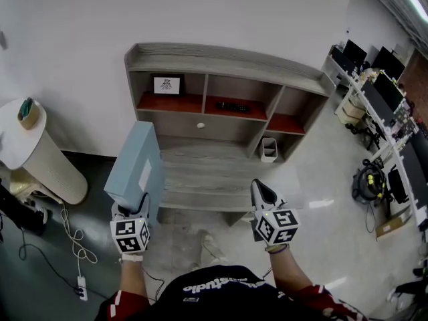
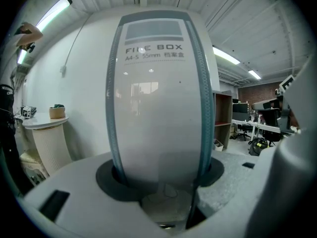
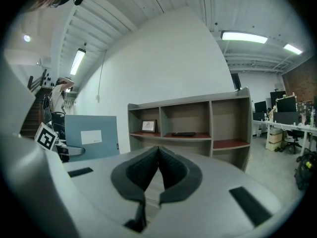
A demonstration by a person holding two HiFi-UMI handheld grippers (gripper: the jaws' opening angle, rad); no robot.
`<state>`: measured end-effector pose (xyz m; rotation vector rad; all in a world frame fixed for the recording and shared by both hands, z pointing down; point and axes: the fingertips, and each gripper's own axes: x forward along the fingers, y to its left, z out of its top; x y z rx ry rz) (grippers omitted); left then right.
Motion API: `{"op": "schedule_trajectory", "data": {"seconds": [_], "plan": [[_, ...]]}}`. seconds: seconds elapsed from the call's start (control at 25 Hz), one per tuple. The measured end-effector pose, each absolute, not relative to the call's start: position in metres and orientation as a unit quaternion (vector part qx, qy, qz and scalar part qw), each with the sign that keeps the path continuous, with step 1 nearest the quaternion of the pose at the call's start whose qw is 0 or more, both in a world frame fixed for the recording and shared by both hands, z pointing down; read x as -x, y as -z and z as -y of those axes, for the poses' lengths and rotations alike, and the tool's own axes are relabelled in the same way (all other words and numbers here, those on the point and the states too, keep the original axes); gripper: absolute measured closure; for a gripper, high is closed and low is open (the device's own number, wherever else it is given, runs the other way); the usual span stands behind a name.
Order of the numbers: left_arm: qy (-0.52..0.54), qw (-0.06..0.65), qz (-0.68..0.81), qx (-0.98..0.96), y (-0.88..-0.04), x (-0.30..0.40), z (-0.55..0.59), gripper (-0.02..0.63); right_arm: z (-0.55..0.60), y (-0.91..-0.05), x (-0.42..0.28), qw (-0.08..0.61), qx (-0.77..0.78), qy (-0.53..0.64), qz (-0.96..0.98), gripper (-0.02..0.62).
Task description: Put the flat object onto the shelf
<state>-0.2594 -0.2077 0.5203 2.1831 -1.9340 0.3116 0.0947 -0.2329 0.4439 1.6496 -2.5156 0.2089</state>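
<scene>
A flat light-blue file box stands upright in my left gripper, whose jaws are shut on its lower edge. In the left gripper view its grey spine fills the middle, printed "FILE BOX", wedged between the two jaws. The box also shows at the left of the right gripper view as a blue panel with a white label. My right gripper is shut and empty; its dark pads meet at the tip. The grey shelf unit stands ahead against the wall, its low front step just beyond both grippers.
On the shelf's red boards sit a framed picture and a dark remote. A small white bin stands at the unit's right foot. A white round pedestal holding a tape roll is at the left, cables and a power strip on the floor, desks at the right.
</scene>
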Motion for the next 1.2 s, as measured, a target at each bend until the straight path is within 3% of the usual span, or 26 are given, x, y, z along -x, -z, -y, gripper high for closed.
{"op": "schedule_trajectory", "data": {"seconds": [1.2], "plan": [[-0.143,0.101,0.690,-0.703,-0.602,0.265,0.334,0.342,0.376,-0.464,-0.057,0.052,-0.471,-0.090,0.876,0.597]]}}
